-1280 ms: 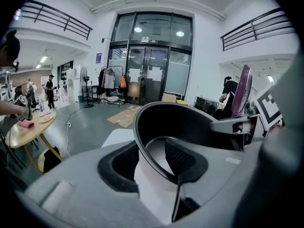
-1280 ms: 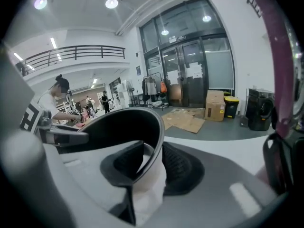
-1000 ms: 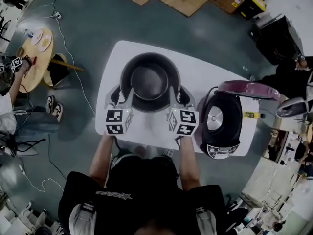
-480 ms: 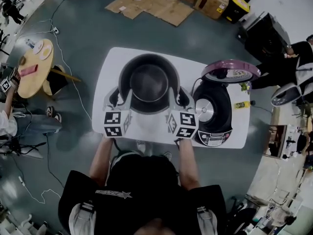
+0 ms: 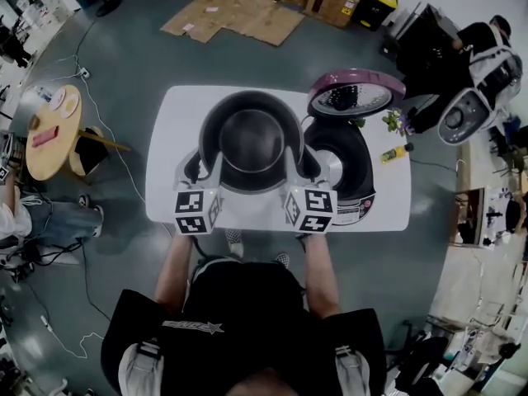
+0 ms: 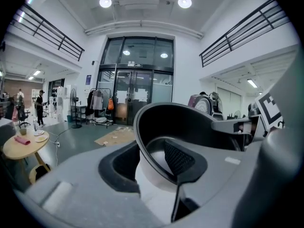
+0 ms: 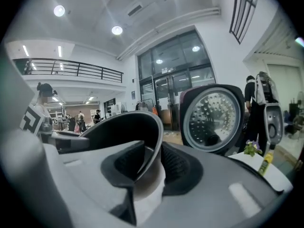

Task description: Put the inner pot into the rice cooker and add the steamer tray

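The dark inner pot hangs above the white table, held level between both grippers. My left gripper is shut on the pot's left rim, and my right gripper is shut on its right rim. In the left gripper view the pot's rim runs between the pads of the left gripper. In the right gripper view the pot's wall is pinched by the right gripper. The black rice cooker stands open just right of the pot, with its purple lid raised. No steamer tray shows.
A yellow bottle and a small plant sit on the table beyond the cooker. A round wooden table stands to the left. Cardboard lies on the floor behind. A person stands at the far right.
Both grippers have risen with the pot between them and carried it right. Its right rim now sits beside the open cooker.
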`<state>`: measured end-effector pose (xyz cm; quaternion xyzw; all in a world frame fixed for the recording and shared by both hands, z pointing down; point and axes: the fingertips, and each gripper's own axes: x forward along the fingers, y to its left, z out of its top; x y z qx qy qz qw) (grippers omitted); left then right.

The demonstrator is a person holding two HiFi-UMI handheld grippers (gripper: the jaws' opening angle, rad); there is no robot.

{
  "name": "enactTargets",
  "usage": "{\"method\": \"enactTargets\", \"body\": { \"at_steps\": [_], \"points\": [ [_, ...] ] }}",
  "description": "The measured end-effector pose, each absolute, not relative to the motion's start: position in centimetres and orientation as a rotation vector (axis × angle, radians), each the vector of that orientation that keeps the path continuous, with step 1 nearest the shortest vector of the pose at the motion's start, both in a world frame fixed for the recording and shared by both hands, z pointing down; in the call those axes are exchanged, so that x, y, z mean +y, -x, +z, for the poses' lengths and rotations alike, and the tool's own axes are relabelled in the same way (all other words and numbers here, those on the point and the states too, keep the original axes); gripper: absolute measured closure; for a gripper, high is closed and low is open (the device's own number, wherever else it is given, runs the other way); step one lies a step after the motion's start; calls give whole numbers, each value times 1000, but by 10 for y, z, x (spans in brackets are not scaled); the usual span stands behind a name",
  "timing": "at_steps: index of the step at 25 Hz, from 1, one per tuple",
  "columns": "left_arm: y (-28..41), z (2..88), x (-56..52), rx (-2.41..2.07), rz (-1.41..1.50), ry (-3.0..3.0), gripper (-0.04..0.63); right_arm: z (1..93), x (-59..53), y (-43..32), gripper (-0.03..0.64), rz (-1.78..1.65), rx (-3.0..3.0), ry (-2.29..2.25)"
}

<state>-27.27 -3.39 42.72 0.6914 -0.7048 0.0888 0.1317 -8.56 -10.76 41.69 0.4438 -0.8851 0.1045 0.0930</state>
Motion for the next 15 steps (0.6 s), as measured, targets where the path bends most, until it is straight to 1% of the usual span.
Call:
{"method": "enactTargets", "body": {
  "at_steps": [15],
  "points": [
    [141, 421, -60, -1885, 256, -2166, 423, 405, -105, -55, 512, 282, -2507, -1535]
  ]
}}
